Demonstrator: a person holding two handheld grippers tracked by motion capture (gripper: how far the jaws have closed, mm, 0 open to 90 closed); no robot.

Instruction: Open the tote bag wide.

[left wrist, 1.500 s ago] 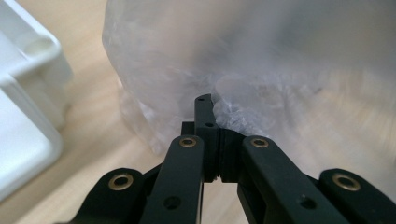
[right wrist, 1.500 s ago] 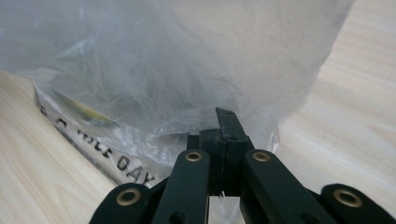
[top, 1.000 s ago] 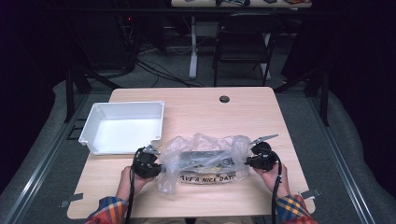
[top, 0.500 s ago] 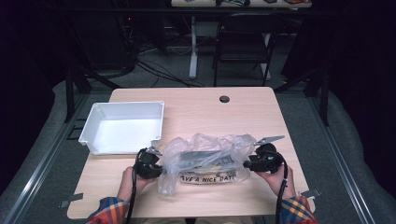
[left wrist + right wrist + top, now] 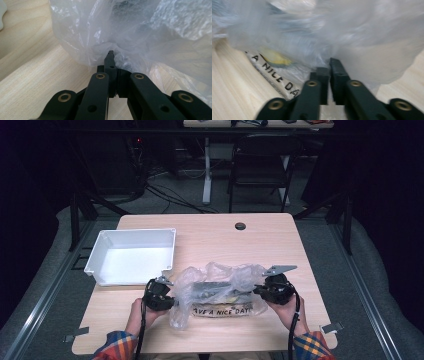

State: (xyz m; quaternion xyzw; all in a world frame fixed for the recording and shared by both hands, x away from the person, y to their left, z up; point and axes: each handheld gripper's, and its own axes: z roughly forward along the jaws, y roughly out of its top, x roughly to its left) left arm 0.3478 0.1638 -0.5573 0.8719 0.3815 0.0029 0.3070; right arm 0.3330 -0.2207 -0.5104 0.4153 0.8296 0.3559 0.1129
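Observation:
A crumpled clear plastic bag [image 5: 220, 285] printed "HAVE A NICE DAY" lies on the wooden table [image 5: 225, 240] near its front edge. Dark items and something yellow [image 5: 274, 58] show through the film. My left gripper [image 5: 171, 297] is at the bag's left end, and in the left gripper view it [image 5: 110, 53] is shut on a fold of the bag [image 5: 140, 32]. My right gripper [image 5: 257, 290] is at the bag's right end. Its jaws have just been closing, and in the right gripper view it [image 5: 332, 65] now pinches the bag's film [image 5: 337, 30].
An empty white tray [image 5: 135, 233] stands at the table's left, just behind my left hand. A dark cable hole [image 5: 240, 226] sits near the far edge. Bare tabletop lies behind the bag. A chair [image 5: 260, 165] and desk legs stand beyond the table.
My right gripper has shifted slightly at the bag's right end, and the film there has been tugged. The left gripper has kept still.

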